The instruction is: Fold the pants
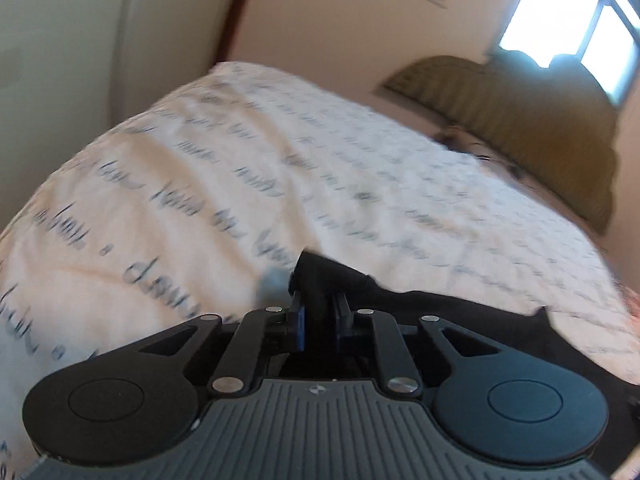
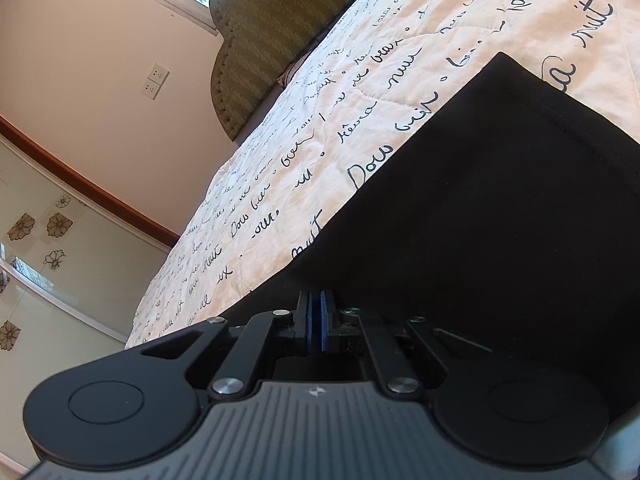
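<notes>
Our left gripper (image 1: 319,322) pinches a bunched corner of the black pants (image 1: 332,276), which lie on the script-printed bedspread (image 1: 240,152) toward five o'clock. Our right gripper (image 2: 316,320) is closed at the pants' (image 2: 500,220) near edge; whether cloth is caught we cannot tell. A thin pinch could slip mid-fold. No containers visible.

A home bedroom: a bed (image 2: 400,80) under a cream quilt printed with handwritten script, a padded olive headboard (image 2: 264,28) against a plain wall, a bright window (image 1: 568,20), a pair of wall sockets (image 2: 155,81), and flower decals (image 2: 38,226) on a pale wardrobe panel.
</notes>
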`<state>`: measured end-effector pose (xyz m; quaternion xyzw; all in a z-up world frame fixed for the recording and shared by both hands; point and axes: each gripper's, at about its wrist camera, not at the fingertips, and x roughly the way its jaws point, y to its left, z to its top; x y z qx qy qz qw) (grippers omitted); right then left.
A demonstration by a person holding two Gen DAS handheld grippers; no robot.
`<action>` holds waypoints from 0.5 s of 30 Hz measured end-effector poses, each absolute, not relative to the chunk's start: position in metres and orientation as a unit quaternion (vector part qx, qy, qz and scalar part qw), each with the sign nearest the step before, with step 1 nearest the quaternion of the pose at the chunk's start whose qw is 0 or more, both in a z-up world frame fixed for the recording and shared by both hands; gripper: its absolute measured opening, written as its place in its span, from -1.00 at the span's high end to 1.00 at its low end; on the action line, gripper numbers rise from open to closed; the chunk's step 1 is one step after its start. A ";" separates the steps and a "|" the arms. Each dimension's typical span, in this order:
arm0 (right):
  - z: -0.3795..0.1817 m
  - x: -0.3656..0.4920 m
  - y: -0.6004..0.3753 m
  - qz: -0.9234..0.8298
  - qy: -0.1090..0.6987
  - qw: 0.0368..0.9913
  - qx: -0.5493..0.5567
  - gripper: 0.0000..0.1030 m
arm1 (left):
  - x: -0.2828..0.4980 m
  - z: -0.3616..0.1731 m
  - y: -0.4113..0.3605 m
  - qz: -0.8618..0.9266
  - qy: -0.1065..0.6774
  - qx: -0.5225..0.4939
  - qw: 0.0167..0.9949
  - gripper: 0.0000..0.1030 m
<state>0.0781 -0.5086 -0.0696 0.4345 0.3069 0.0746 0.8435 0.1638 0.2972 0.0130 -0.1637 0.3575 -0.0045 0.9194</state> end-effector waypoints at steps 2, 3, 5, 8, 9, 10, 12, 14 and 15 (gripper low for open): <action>-0.071 0.078 -0.510 0.077 0.306 0.841 0.439 0.95 | 0.164 -0.006 0.308 -0.007 0.349 -0.212 0.913 0.57; -0.071 0.079 -0.511 0.079 0.306 0.840 0.441 0.95 | 0.164 -0.007 0.311 -0.005 0.345 -0.229 0.910 0.53; -0.071 0.078 -0.511 0.079 0.306 0.840 0.440 0.95 | 0.165 -0.002 0.308 0.002 0.339 -0.225 0.913 0.42; -0.072 0.077 -0.512 0.080 0.304 0.840 0.442 0.95 | 0.162 0.014 0.296 0.012 0.324 -0.183 0.928 0.23; -0.072 0.077 -0.513 0.080 0.303 0.840 0.442 0.95 | 0.159 0.024 0.292 0.019 0.310 -0.173 0.935 0.38; -0.072 0.077 -0.513 0.080 0.302 0.841 0.442 0.95 | 0.152 0.036 0.287 0.025 0.290 -0.164 0.943 0.38; -0.072 0.076 -0.513 0.080 0.302 0.841 0.442 0.95 | 0.141 0.059 0.277 0.006 0.243 -0.160 0.957 0.29; -0.073 0.076 -0.514 0.082 0.300 0.840 0.445 0.94 | 0.135 0.074 0.260 -0.027 0.223 -0.163 0.961 -0.32; -0.073 0.076 -0.515 0.083 0.299 0.839 0.448 0.94 | 0.135 0.076 0.249 -0.040 0.227 -0.156 0.960 -0.85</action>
